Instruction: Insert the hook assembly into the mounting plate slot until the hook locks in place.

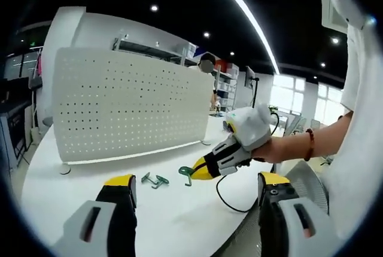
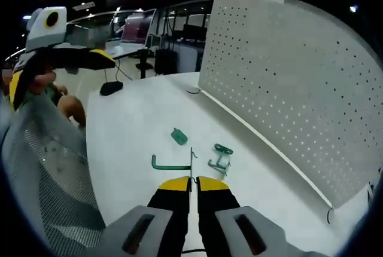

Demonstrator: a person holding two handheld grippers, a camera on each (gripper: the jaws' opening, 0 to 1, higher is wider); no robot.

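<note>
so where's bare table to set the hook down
Bare table lies between the mesh chair and the green hook, plus the far stretch toward the black mouse. It is crowded before the pegboard, around the green clips and the right gripper.

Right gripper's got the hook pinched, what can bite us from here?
1. The right gripper holds the green hook only by its thin plate edge, so it may twist or slip on insertion.
2. The loose hooks lie just ahead and could be knocked.
3. The pegboard stands upright; pushing might tip it.
</note>
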